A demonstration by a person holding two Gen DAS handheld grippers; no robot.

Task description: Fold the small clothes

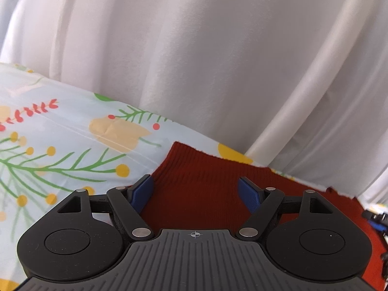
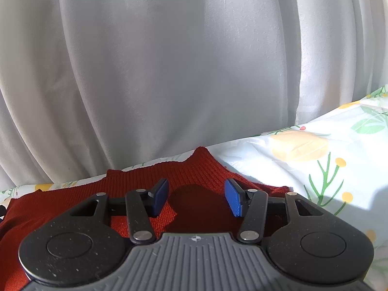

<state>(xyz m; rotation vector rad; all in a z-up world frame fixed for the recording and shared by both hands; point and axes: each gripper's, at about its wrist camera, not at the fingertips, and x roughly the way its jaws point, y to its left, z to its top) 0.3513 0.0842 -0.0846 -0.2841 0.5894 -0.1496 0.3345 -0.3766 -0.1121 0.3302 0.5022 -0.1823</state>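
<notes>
A dark red ribbed knit garment [image 1: 198, 184] lies flat on a floral sheet [image 1: 60, 145]. My left gripper [image 1: 196, 191] is open, low over the garment's left end, its blue pads [image 1: 141, 194] spread apart and holding nothing. In the right wrist view the same red garment [image 2: 194, 169] lies under my right gripper [image 2: 196, 197], which is open and empty over the garment's right end near a raised corner. Most of the garment is hidden under the gripper bodies.
White curtains [image 1: 206, 60] hang close behind the bed's far edge, also filling the right wrist view [image 2: 169, 60]. The floral sheet [image 2: 327, 160] stretches to the right. A dark object with blue parts [image 1: 377, 218] sits at the right edge of the left wrist view.
</notes>
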